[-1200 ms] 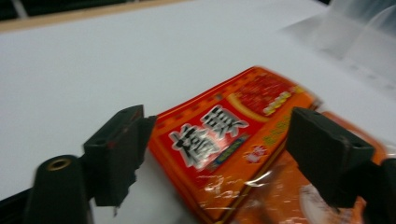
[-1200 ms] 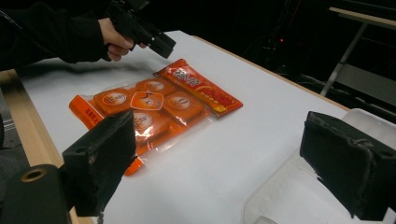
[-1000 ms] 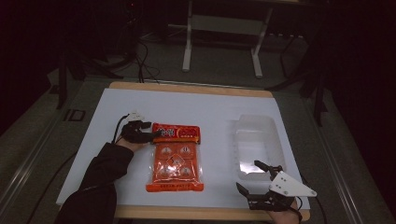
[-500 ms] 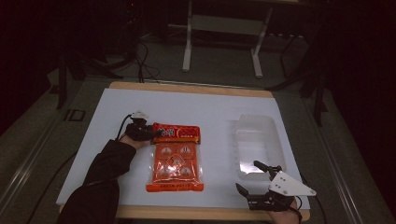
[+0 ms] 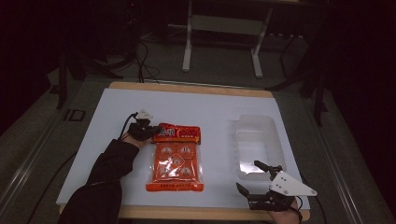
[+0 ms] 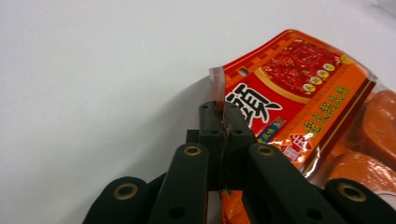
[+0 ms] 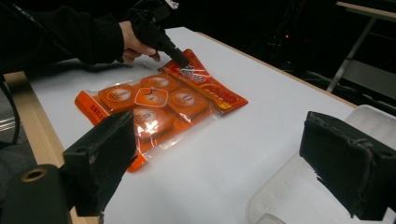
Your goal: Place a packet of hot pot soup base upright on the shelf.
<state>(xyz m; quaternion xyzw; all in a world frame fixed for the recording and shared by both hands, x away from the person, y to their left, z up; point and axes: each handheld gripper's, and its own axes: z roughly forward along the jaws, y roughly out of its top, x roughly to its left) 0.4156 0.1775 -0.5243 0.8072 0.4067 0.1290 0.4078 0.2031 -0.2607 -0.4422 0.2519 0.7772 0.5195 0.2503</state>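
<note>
An orange and red snack bag (image 5: 176,158) with several small orange packets inside lies flat mid-table. My left gripper (image 5: 148,132) is shut on the bag's far left corner; in the left gripper view the black jaws (image 6: 222,122) pinch the edge of the bag (image 6: 299,98) beside its red printed header. My right gripper (image 5: 257,179) stands open near the table's front right edge, its two black pads (image 7: 100,161) wide apart with nothing between them. The right gripper view also shows the bag (image 7: 161,105) and the left gripper (image 7: 180,58) across the table.
A clear plastic tray (image 5: 258,145) stands empty at the right, just beyond my right gripper; its rim (image 7: 280,186) shows between the right jaws. The white mat (image 5: 210,112) covers a wooden table. Dark floor, cables and a metal stand (image 5: 222,32) lie behind the table.
My left gripper has slid slightly right along the bag's top corner. The right gripper has stayed put and open.
</note>
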